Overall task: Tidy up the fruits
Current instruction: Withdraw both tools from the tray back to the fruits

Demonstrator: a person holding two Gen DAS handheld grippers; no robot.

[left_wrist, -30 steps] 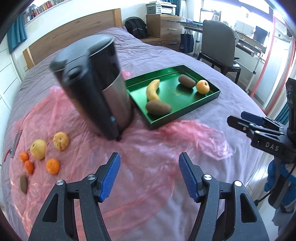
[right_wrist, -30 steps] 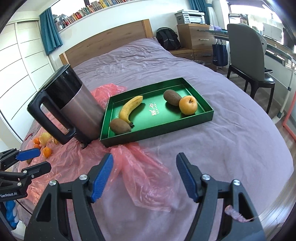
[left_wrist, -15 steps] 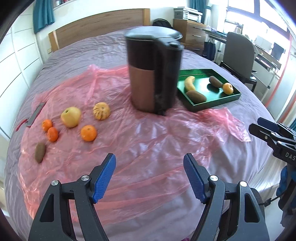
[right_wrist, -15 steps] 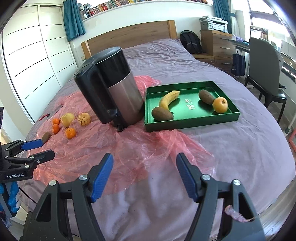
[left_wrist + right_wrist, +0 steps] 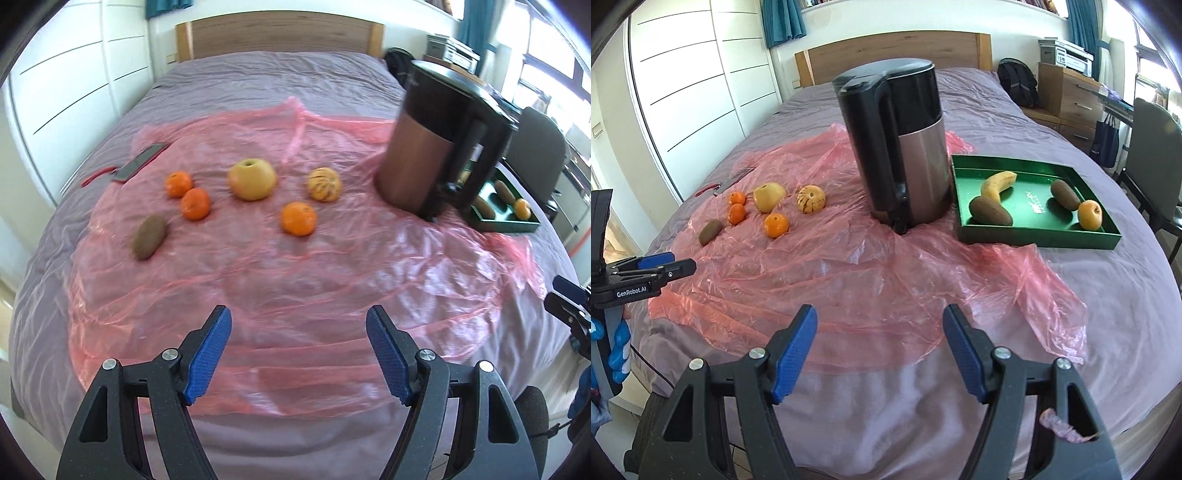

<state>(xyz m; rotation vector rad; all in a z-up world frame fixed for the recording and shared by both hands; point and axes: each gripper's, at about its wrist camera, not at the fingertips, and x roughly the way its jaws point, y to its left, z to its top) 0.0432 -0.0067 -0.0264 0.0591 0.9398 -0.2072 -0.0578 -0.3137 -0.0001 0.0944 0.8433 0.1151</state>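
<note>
In your left wrist view the kettle (image 5: 439, 147) covers the near part of the green tray (image 5: 506, 221), hiding most of the banana (image 5: 466, 176). The right gripper (image 5: 569, 314) is cut off by the frame's right edge. In the right wrist view the left gripper (image 5: 646, 271) runs off the left edge, and the flat dark object (image 5: 733, 181) beyond the oranges is too small to identify.

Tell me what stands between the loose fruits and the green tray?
The kettle stands between them, on the pink plastic sheet; the right wrist view shows it clearest.

Left gripper (image 5: 298, 349) opened wider, swung toward loose fruit.
</note>
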